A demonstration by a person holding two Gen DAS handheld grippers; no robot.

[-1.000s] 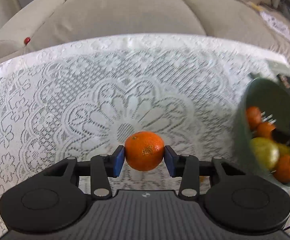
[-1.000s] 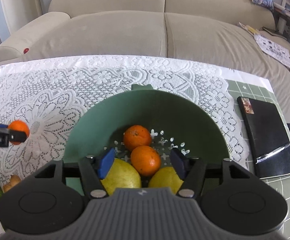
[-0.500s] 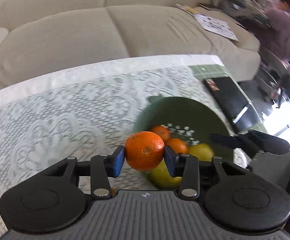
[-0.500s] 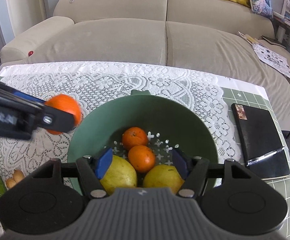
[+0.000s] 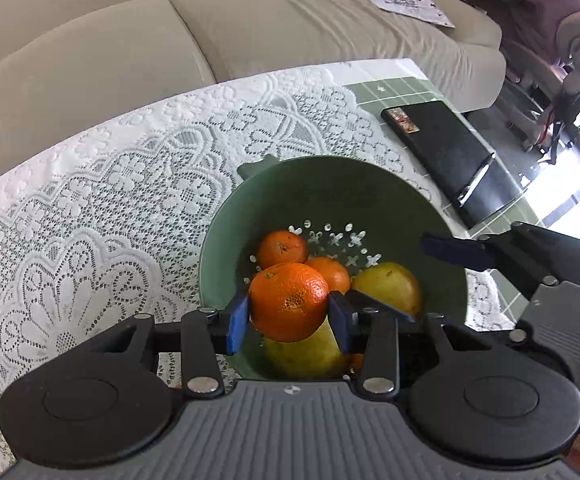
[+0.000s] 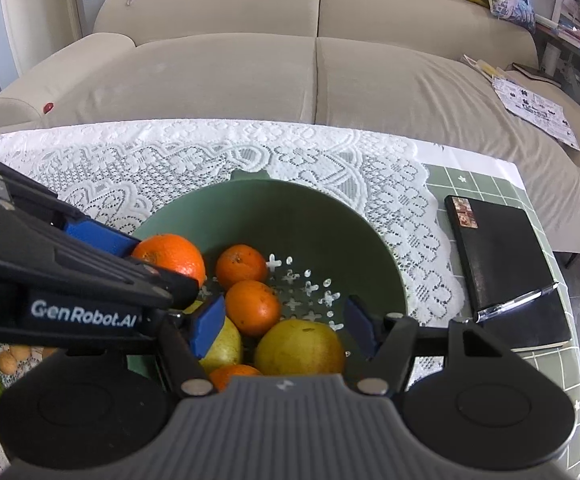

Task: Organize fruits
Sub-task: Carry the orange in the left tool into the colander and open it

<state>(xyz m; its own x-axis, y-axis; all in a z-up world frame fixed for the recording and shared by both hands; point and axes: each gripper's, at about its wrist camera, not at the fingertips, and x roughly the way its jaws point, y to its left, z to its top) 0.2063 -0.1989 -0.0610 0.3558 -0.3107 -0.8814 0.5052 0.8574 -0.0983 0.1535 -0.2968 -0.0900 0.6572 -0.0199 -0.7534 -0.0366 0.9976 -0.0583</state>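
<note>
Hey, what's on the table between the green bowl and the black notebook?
Only white lace tablecloth between green bowl and black notebook; the right wrist view shows it.

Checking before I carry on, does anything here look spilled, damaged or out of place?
Nothing stands out. The green colander sits upright on the lace cloth with its fruit inside, the left gripper holds a whole mandarin above it, and nothing looks spilled.

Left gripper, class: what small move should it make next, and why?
Probably lower a little and open. The left gripper holds an orange above the green bowl, over the fruit already inside, so a short drop keeps it from bouncing out.
</note>
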